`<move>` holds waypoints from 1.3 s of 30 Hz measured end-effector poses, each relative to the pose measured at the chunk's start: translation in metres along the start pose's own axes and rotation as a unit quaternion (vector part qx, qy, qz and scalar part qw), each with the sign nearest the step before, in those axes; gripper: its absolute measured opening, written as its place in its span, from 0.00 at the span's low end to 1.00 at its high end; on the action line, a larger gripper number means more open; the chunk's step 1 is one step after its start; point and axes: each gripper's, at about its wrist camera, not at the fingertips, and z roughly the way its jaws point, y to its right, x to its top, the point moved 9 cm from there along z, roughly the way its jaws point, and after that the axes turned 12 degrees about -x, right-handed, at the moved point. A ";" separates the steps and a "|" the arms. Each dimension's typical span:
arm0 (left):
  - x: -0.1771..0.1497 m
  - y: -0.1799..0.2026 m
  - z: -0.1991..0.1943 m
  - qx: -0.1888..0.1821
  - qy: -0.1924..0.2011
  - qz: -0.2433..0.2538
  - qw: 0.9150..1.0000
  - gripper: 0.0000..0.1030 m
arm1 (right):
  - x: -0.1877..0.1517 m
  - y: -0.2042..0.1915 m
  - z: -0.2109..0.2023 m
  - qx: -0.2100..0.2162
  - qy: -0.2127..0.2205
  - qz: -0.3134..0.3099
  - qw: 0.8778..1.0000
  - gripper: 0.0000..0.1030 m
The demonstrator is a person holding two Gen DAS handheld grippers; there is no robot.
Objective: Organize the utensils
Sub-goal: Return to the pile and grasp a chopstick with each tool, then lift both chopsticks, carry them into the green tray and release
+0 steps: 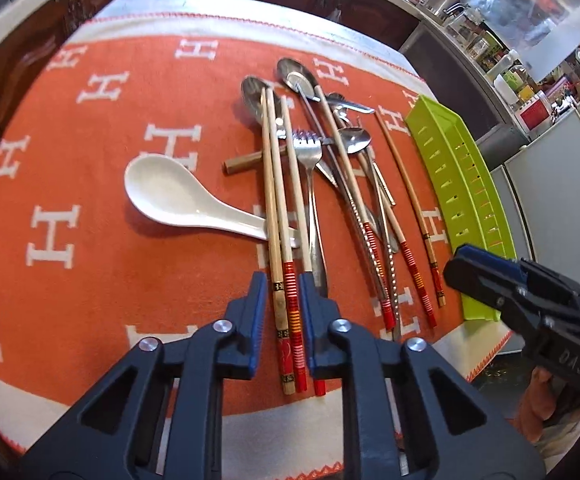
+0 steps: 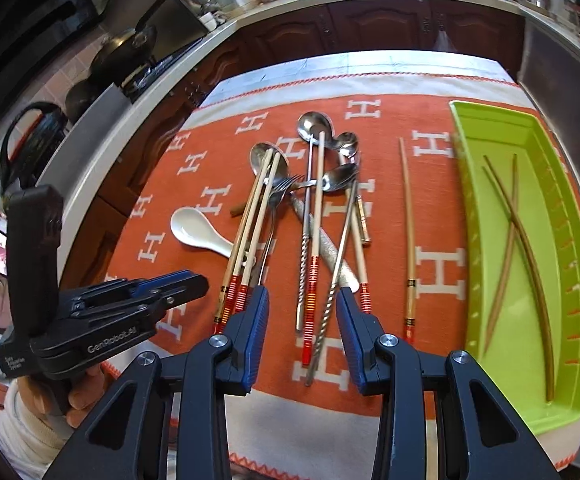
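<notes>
my left gripper (image 1: 281,320) is held low over the near edge of the orange cloth (image 1: 89,184), fingers pointing away from me along the handles of a bundle of chopsticks (image 1: 285,240). its jaws are partly apart, with two of those handles lying in the gap between the blue pads (image 1: 257,312); i cannot tell whether the pads touch the wood, and the sticks lie flat on the cloth. from my right side this gripper shows lower left with its tips close together.

my right gripper (image 2: 302,320) hovers above the middle of the pile with its jaws wide apart and nothing between them but the cloth and the ends of a red-banded chopstick (image 2: 312,300) and a twisted metal stick (image 2: 330,300) below. in the left view it (image 1: 486,276) sits beside the near end of the green tray (image 1: 462,184).

the utensils lie in a loose heap on the cloth. a white ceramic spoon (image 1: 177,196) rests on the left, its handle running under the chopstick bundle. a fork (image 1: 310,152) lies just right of the bundle, tines away from me. several steel spoons (image 1: 298,76) sit at the far end, bowls up, with more chopsticks crossing them. one bamboo chopstick (image 2: 408,232) lies alone between the heap and the tray. the tray (image 2: 530,140) lies along the right edge of the cloth and holds three thin brown chopsticks (image 2: 530,256), two of them crossing.
</notes>
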 end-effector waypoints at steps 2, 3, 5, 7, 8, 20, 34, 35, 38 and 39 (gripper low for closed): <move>0.001 -0.003 0.008 -0.004 -0.004 -0.006 1.000 0.08 | -0.001 -0.005 0.006 0.006 -0.007 -0.003 1.000 0.35; 0.002 -0.005 0.011 -0.003 -0.005 -0.008 1.000 0.08 | -0.001 -0.006 0.009 0.009 -0.008 -0.005 1.000 0.35; 0.004 -0.007 0.017 -0.002 -0.009 -0.008 1.000 0.06 | -0.001 -0.010 0.012 0.010 -0.008 -0.014 1.000 0.34; 0.006 -0.009 0.023 0.004 -0.011 -0.006 1.000 0.06 | 0.000 -0.015 0.016 0.009 -0.008 -0.023 1.000 0.34; 0.007 -0.010 0.025 0.004 -0.012 -0.006 1.000 0.06 | 0.000 -0.016 0.017 0.008 -0.008 -0.025 1.000 0.34; 0.016 -0.011 0.038 0.022 -0.015 0.007 1.000 0.05 | 0.000 -0.027 0.034 0.012 -0.019 -0.038 0.999 0.34; 0.013 -0.012 0.014 0.034 0.038 0.012 0.999 0.04 | 0.021 -0.054 0.056 0.056 -0.021 -0.030 0.998 0.18; 0.013 -0.013 0.011 0.034 0.041 0.010 0.999 0.04 | 0.024 -0.057 0.059 0.059 -0.022 -0.028 0.998 0.17; 0.013 -0.015 0.002 0.036 0.049 0.007 0.998 0.04 | 0.032 -0.067 0.068 0.069 -0.024 -0.026 0.997 0.13; 0.012 -0.016 -0.002 0.039 0.052 0.007 0.998 0.04 | 0.035 -0.070 0.071 0.069 -0.024 -0.027 0.997 0.12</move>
